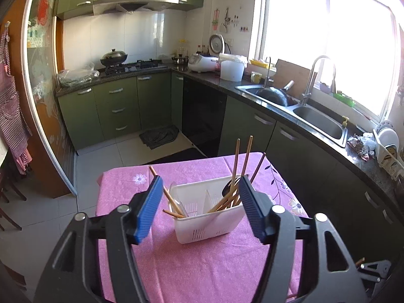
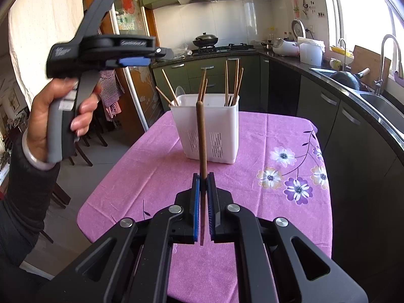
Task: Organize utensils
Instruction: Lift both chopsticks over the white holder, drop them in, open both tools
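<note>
Clamped between the right gripper [image 2: 202,176], one chopstick [image 2: 202,136] is standing upright, likely bound for the white caddy [image 2: 205,128] mid-table toward the far edge; the left gripper [image 1: 199,189] is hanging wide, empty.

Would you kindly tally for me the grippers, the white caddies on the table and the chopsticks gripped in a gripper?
Grippers: 2, left gripper, right gripper
Caddies: 1, white caddy
Gripped chopsticks: 1, chopstick in the right gripper
Total: 4
</note>
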A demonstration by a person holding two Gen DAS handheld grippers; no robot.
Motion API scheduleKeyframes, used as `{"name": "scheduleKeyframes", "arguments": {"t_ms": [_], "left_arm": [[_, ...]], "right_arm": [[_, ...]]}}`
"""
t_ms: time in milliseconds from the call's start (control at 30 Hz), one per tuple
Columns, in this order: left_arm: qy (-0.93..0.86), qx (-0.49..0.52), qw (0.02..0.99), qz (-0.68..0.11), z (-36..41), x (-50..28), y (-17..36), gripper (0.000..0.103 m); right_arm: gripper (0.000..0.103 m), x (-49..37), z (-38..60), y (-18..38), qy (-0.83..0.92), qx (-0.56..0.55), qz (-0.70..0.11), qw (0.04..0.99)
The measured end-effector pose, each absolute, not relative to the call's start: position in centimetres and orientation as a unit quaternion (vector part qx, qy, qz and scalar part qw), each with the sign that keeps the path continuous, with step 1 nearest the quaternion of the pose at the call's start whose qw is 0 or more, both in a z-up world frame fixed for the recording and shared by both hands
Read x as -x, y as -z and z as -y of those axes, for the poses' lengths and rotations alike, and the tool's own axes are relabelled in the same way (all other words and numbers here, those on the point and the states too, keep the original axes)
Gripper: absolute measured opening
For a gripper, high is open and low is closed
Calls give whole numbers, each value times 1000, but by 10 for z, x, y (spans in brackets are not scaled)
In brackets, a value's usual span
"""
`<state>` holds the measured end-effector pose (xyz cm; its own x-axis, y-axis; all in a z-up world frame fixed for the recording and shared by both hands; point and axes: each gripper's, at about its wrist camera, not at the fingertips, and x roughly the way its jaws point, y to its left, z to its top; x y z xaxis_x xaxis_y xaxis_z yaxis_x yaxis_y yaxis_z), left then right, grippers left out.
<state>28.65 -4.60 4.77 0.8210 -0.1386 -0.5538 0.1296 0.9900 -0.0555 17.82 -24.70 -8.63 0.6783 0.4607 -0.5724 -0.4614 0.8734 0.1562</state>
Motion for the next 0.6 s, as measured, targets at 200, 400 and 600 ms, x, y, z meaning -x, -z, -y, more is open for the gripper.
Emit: {"name": "scheduleKeyframes", "arguments": {"t_ms": [200, 400, 600], "left_arm": [[59, 19, 973, -221, 32, -198, -47, 96], [37, 41, 980, -192, 13, -133, -21, 96], [12, 54, 979, -194, -2, -109, 5, 96]], "right_arm": [[7, -214, 253, 25, -236, -29, -260, 936], [7, -252, 250, -29, -211, -71, -191, 956], [7, -302, 232, -39, -194, -79, -175, 962]]}}
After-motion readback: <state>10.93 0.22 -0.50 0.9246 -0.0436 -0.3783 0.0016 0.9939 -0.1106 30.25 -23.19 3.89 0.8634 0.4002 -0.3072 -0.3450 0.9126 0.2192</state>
